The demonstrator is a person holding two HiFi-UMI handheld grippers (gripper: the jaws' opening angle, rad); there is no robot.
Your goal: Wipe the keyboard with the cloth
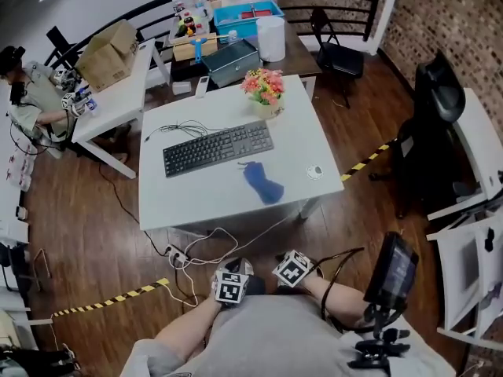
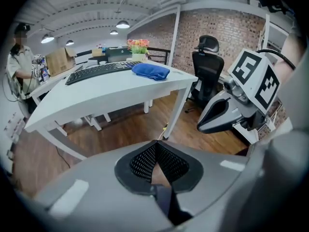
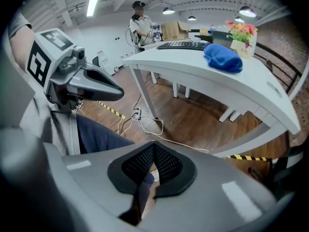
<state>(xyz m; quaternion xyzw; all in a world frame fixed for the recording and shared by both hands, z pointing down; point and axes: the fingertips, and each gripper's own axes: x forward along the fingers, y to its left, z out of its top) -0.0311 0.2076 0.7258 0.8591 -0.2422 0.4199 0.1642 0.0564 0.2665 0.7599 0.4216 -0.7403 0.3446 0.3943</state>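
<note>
A black keyboard (image 1: 216, 148) lies on the white table (image 1: 196, 203), with a crumpled blue cloth (image 1: 263, 183) just in front of its right end. Both grippers hang close to my body, well short of the table's near edge. My left gripper (image 1: 233, 281) and right gripper (image 1: 292, 267) sit side by side, marker cubes up. In the left gripper view the jaws meet at their tips (image 2: 155, 141) with nothing between them, above the wooden floor. The right gripper (image 3: 154, 143) is likewise shut and empty. The cloth (image 3: 223, 58) and keyboard (image 3: 181, 45) lie far ahead on the tabletop.
A pot of flowers (image 1: 265, 89) stands behind the keyboard, and a small white disc (image 1: 315, 171) lies at the table's right. Cables and a power strip (image 1: 177, 256) lie on the floor under the near edge. A black office chair (image 1: 428, 132) stands to the right, a person (image 1: 27, 93) sits far left.
</note>
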